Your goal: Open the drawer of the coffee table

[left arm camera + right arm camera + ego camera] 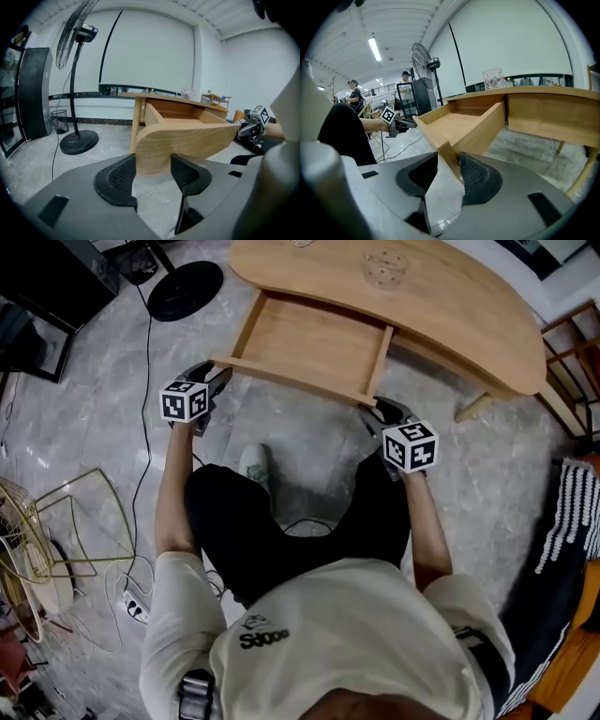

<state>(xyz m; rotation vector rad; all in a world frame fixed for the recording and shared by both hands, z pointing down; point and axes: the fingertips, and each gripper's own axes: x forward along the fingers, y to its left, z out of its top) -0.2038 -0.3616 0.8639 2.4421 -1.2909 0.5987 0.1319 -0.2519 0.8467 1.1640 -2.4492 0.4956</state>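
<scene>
Jaws of the left gripper (pixel 152 162) are pinching the left end of the drawer (pixel 187 136) front, the right gripper (pixel 449 160) is clamping its right corner; the drawer is sitting pulled out from under the coffee table (pixel 469 306)

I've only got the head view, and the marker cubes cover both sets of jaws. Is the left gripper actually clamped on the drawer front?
Observer: Yes. In the left gripper view, the left gripper has both pads pressed on the drawer front, at its curved end.
Operator: And the right?
Observer: The right gripper clamps the front's other end, at the corner.
Operator: Anyone nearby?
Observer: A person stands behind the fan, another farther off.
</scene>
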